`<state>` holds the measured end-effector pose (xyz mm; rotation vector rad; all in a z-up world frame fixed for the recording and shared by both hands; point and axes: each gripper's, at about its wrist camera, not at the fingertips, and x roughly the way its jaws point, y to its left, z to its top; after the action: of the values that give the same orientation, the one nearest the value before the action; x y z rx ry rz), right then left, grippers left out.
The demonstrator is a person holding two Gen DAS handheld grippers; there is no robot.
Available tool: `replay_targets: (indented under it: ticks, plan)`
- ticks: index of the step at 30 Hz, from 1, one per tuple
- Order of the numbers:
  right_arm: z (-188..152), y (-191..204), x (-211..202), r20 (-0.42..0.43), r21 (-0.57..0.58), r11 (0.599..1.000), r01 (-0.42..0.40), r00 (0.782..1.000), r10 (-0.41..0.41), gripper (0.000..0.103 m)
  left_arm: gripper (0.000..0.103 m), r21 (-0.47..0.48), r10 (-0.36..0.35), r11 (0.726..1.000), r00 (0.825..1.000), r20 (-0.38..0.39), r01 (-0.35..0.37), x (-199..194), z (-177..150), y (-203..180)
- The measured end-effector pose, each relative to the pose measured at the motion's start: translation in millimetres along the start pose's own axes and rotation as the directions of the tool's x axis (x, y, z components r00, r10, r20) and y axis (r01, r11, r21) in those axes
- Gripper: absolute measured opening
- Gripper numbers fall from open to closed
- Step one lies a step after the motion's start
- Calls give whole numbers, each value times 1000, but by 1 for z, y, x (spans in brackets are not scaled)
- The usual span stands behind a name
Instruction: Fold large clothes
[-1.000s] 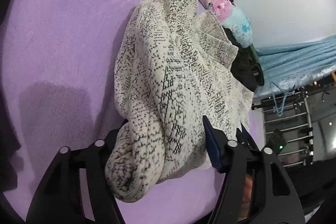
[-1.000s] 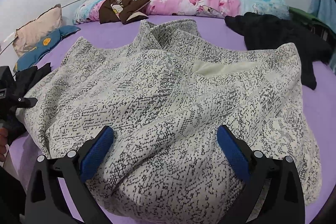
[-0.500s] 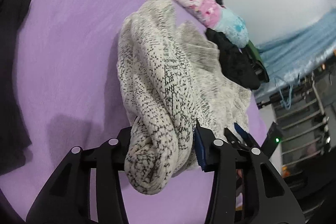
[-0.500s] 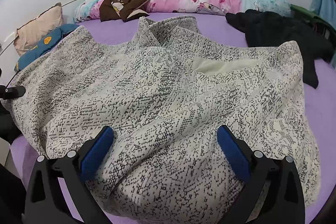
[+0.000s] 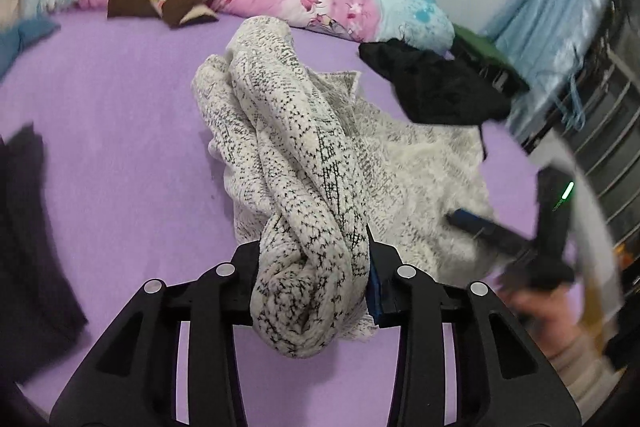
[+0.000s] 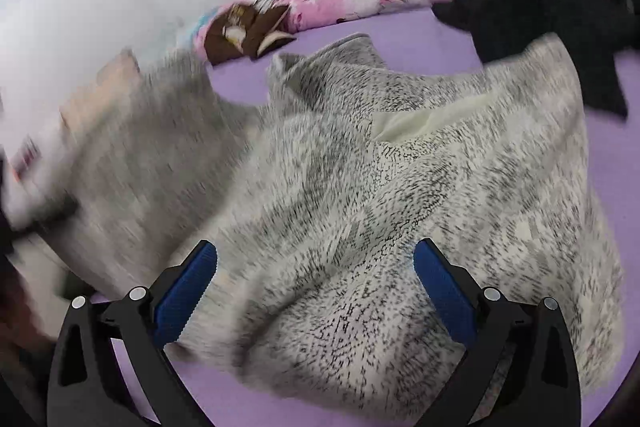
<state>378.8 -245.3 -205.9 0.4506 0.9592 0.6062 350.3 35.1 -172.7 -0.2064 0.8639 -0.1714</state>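
Since a second ago the left gripper (image 5: pixel 312 283) has rolled upright and lifted, its jaws closing further onto a bunched fold of the speckled knit sweater (image 5: pixel 304 187), which they now pinch, the fabric drooping below them. Ahead of those jaws the rest trails across the purple bed (image 5: pixel 120 147). The right gripper (image 6: pixel 316 283) hangs with jaws wide apart, sweater spread beneath and between them, untouched by the pads.
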Motion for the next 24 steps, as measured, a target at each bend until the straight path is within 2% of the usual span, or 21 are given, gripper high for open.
replay_targets:
  ticks: [2, 4, 6, 8, 9, 11, 14, 19, 20, 21, 22, 24]
  plan:
    - [6, -13, -10, -63, 143, 987, -74, 995, 84, 97, 35, 46, 24, 999, 1000, 8, -24, 4, -5, -10]
    - [13, -19, -18, -134, 248, 965, -87, 983, 123, 97, 35, 88, 49, 995, 999, 19, -50, 7, -12, -19]
    - [20, -14, -25, -159, 291, 953, -88, 977, 138, 97, 35, 148, 77, 986, 996, 38, -82, 11, -17, -29]
    - [41, 12, -23, -238, 261, 963, -66, 962, 131, 97, 36, 213, 103, 971, 993, 56, -112, 14, -23, -41]
    - [55, 35, -15, -314, 209, 977, -34, 944, 100, 97, 36, 235, 108, 965, 992, 61, -120, 16, -25, -45]
    - [76, 70, -1, -400, 151, 989, 12, 915, 50, 97, 36, 279, 120, 951, 991, 67, -134, 19, -30, -52]
    - [107, 134, 34, -527, 97, 993, 63, 850, -2, 97, 36, 303, 121, 943, 990, 70, -137, 21, -31, -56]
    - [138, 221, 97, -618, -111, 970, 216, 749, -237, 97, 36, 335, 125, 931, 989, 81, -146, 21, -34, -61]
    - [139, 229, 108, -625, -156, 953, 259, 721, -298, 97, 36, 340, 126, 929, 988, 85, -147, 20, -36, -62]
    - [138, 235, 124, -636, -212, 917, 338, 665, -392, 97, 36, 343, 127, 927, 988, 89, -151, 20, -37, -63]
    - [137, 235, 132, -642, -230, 891, 391, 627, -441, 97, 36, 351, 131, 924, 987, 93, -155, 21, -38, -64]
    - [133, 240, 147, -654, -252, 860, 444, 577, -489, 97, 36, 374, 140, 912, 985, 105, -170, 21, -42, -69]
